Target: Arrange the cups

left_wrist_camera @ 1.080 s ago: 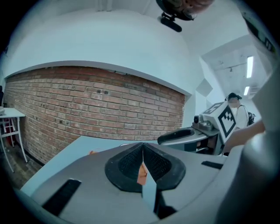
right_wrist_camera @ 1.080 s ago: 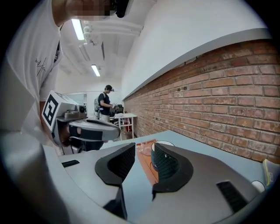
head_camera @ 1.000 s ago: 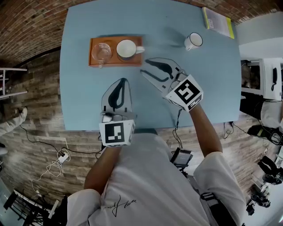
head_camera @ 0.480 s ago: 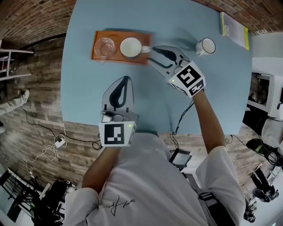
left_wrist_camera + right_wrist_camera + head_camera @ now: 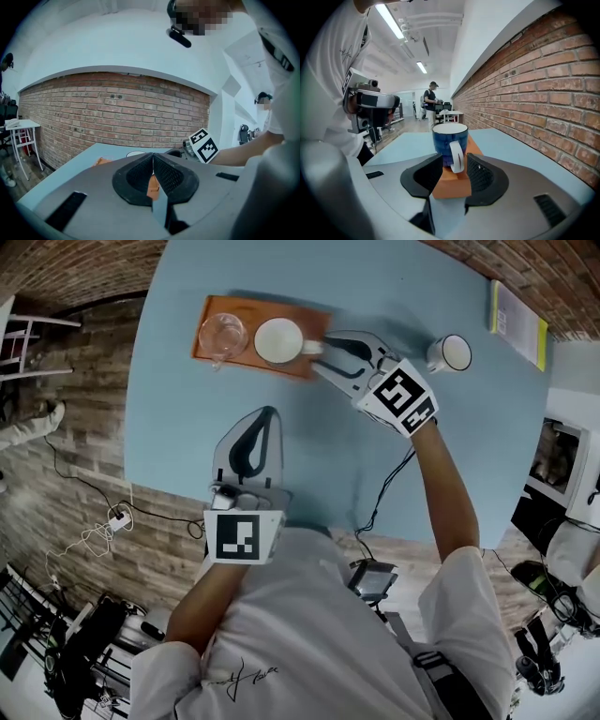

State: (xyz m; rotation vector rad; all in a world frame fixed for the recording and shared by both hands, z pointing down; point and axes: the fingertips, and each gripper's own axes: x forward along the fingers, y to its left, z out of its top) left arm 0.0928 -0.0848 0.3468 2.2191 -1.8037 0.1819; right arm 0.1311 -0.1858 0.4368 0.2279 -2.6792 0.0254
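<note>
The right tool (image 5: 323, 351) is released. Its jaws have just been opening and stand wide apart, and nothing is pressed between the pads. In the right gripper view (image 5: 454, 163) the white handle (image 5: 457, 157) of a blue mug (image 5: 449, 138) sits in line with the gap, right at the fingertips. Neither pad touches it.

The blue mug (image 5: 277, 341), white inside, stands upright just beyond this tool's tips on an orange tray (image 5: 246, 364). Its handle points back toward the tool. The near corner of the orange tray (image 5: 450, 187) lies below and between the jaws. On the same tray, on the far side of the blue mug from the tool, stands a clear glass cup (image 5: 221, 332).

Behind the right tool's marker cube (image 5: 401, 395), off to its right and well apart from the tray, a white mug (image 5: 450, 352) stands on the blue desk (image 5: 187, 427). Farther out the same way, a booklet (image 5: 517, 322) lies at the desk's corner.

The left tool (image 5: 261, 418) is clenched on nothing. The left gripper view (image 5: 153, 157) shows its two pads meeting in a thin line. It hangs over the desk near the person's body, well short of the tray, which lies ahead of its tips. Through that view the right tool's marker cube (image 5: 204, 145) appears ahead and to the right.
</note>
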